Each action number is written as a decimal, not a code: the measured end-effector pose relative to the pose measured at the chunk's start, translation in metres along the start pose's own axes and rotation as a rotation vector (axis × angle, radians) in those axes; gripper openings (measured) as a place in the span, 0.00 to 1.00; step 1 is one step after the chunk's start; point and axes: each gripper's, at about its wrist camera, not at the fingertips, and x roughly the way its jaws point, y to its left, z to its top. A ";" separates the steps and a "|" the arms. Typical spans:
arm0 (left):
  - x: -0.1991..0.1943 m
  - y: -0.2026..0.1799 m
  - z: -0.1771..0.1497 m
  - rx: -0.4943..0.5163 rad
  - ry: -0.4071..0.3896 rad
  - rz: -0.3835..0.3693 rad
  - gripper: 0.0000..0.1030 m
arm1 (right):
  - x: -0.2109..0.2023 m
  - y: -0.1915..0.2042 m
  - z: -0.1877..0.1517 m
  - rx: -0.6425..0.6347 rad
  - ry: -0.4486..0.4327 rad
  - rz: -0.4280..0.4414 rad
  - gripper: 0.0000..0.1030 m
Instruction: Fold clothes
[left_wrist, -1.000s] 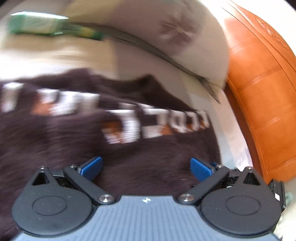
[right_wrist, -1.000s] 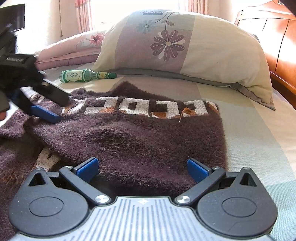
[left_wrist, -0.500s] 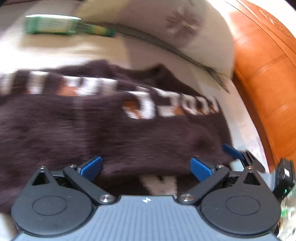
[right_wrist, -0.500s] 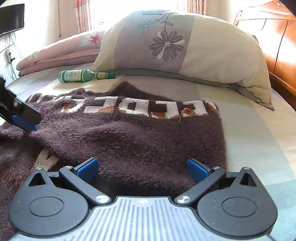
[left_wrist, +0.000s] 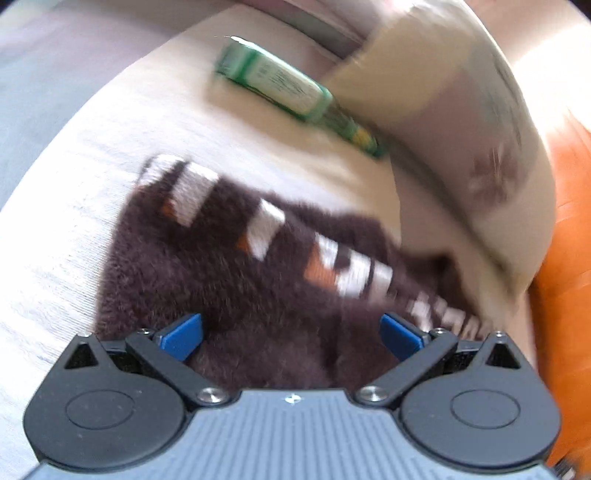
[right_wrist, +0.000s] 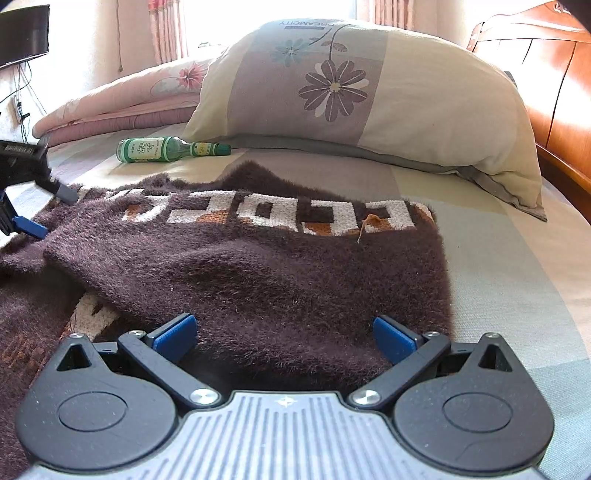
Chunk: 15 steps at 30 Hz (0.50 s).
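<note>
A fuzzy dark brown sweater (right_wrist: 258, 273) with white and orange block letters lies folded over on the bed. It also shows, blurred, in the left wrist view (left_wrist: 229, 280). My right gripper (right_wrist: 284, 338) is open at the sweater's near edge, with the cloth between its blue pads. My left gripper (left_wrist: 291, 332) is open over the sweater's left part and holds nothing. The left gripper also shows at the left edge of the right wrist view (right_wrist: 22, 218), just above the cloth.
A green glass bottle (right_wrist: 166, 149) lies on the bed sheet (right_wrist: 498, 258) behind the sweater. A large floral pillow (right_wrist: 369, 92) and a pink folded quilt (right_wrist: 129, 107) lie further back. The wooden headboard (right_wrist: 554, 92) stands at the right.
My left gripper has swung left and turned, now over the sweater's left end, with the bottle straight ahead. My right gripper and the sweater have not moved.
</note>
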 end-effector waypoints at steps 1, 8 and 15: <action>-0.002 -0.002 0.002 0.011 -0.019 -0.017 0.99 | 0.000 0.000 0.000 -0.001 0.000 -0.001 1.00; 0.029 0.013 0.026 0.013 -0.070 0.002 0.99 | 0.001 0.003 -0.001 -0.010 -0.003 -0.010 1.00; 0.017 -0.001 0.014 0.111 -0.090 0.045 0.99 | 0.001 0.004 -0.001 -0.015 -0.005 -0.018 1.00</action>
